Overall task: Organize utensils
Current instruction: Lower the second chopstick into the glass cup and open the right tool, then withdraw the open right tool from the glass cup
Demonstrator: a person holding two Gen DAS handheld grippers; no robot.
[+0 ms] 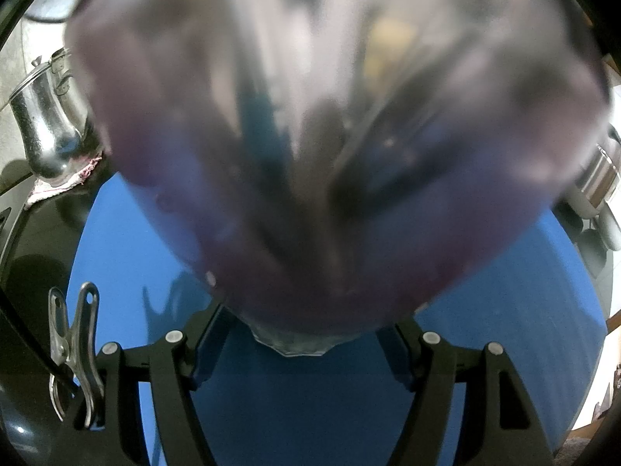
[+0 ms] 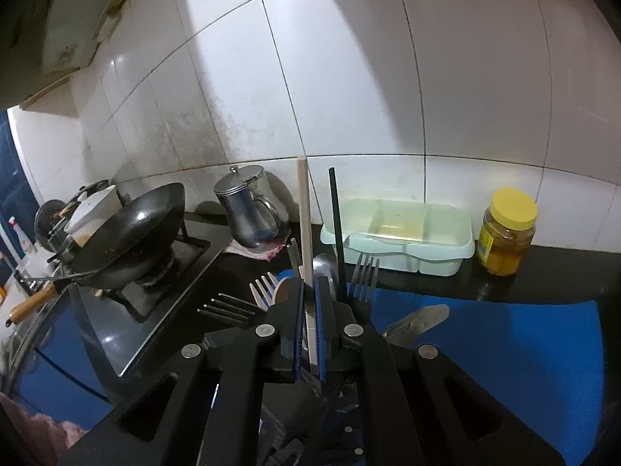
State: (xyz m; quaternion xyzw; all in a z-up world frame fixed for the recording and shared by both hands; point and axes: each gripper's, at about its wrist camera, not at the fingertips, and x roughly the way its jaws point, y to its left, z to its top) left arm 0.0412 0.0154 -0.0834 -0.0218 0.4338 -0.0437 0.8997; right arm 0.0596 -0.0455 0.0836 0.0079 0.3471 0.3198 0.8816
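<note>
A translucent cup (image 1: 310,155) full of utensils fills the left wrist view, blurred and very near. My left gripper (image 1: 300,334) is shut on its base, over the blue mat (image 1: 116,252). In the right wrist view my right gripper (image 2: 308,295) is shut on a pale chopstick (image 2: 303,209) that stands upright among the cup's utensils. Around it rise a black chopstick (image 2: 335,217), a dark metal fork (image 2: 363,275), a white fork (image 2: 264,287), a spoon (image 2: 324,266) and a flat metal blade (image 2: 423,316). The cup itself is hidden under the right gripper.
A black wok (image 2: 132,229) sits on the stove at the left. A steel pot (image 2: 248,209) stands on a cloth by the tiled wall. A pale green divided box (image 2: 399,233) and a yellow-lidded jar (image 2: 506,233) stand at the back right. A metal clip (image 1: 73,349) hangs by the left gripper.
</note>
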